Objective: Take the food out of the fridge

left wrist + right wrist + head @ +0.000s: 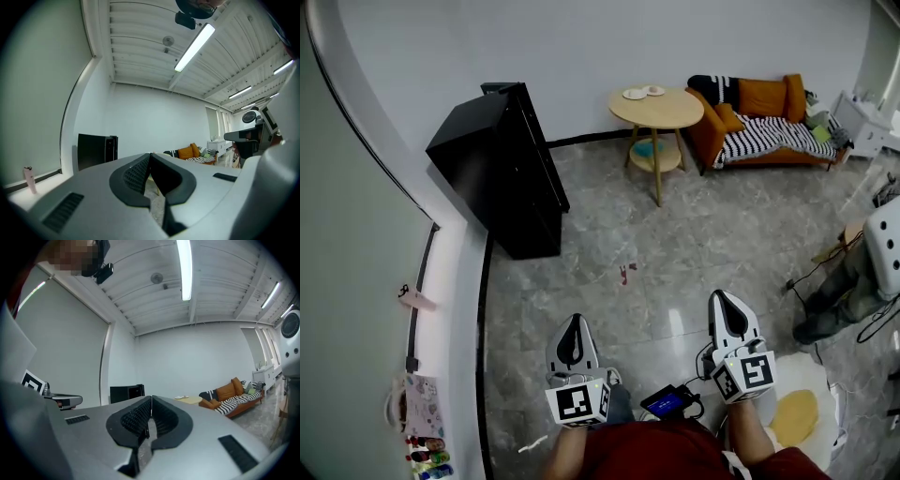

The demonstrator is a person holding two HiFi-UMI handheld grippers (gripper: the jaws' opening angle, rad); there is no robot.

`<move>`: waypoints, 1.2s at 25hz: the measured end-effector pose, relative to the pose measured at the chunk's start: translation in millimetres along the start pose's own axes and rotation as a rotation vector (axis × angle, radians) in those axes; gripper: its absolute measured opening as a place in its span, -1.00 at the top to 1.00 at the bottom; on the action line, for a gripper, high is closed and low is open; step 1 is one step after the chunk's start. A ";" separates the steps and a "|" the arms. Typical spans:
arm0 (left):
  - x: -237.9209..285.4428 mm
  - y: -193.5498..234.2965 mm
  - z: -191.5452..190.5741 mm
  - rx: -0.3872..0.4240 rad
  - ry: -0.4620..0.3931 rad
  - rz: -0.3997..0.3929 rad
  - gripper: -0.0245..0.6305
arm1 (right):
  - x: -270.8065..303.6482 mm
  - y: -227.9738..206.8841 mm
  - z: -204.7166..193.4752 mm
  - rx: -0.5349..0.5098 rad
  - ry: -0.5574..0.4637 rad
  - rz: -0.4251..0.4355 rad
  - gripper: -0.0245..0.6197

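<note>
The black fridge (pixel 502 169) stands shut at about 11 o'clock in the head view, well apart from both grippers, so whatever it holds is hidden. The round table (pixel 656 108) at 12 o'clock bears two small dishes (pixel 643 92) on its top. The left gripper (pixel 574 323) at 6 o'clock and the right gripper (pixel 719 300) at 5 o'clock each have their jaws pressed together on nothing; only their own views show the ceiling light (pixel 194 47), and only the head view shows the colourful bottles (pixel 427 459) at 7 o'clock.
</note>
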State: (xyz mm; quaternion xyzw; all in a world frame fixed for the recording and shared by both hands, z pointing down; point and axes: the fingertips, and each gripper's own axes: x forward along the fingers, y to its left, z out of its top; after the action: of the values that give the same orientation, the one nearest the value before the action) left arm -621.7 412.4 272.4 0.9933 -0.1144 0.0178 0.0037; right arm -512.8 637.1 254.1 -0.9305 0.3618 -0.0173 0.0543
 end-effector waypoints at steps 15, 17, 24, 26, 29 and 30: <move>94.4 98.5 6.4 0.001 0.014 -0.028 0.89 | 125.1 48.3 12.5 -0.046 -0.026 -0.037 0.85; 106.6 110.3 3.3 0.008 0.021 -0.033 0.88 | 141.7 54.8 12.2 -0.058 -0.025 -0.039 0.85; 137.5 140.0 5.4 0.002 0.012 -0.051 0.89 | 178.5 67.9 13.4 -0.068 -0.032 -0.056 0.85; 147.4 144.5 9.2 -0.002 0.005 -0.054 0.89 | 188.1 67.4 14.9 -0.074 -0.033 -0.058 0.85; 160.3 151.2 8.8 -0.005 -0.005 -0.059 0.89 | 202.5 67.8 13.0 -0.080 -0.038 -0.056 0.85; 164.6 152.5 7.5 -0.005 -0.007 -0.061 0.88 | 206.8 67.4 11.8 -0.081 -0.039 -0.054 0.85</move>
State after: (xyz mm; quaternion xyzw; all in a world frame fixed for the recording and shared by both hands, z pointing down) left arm -496.0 226.4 271.4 0.9963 -0.0843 0.0138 0.0063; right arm -404.7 449.2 233.2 -0.9416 0.3356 0.0139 0.0231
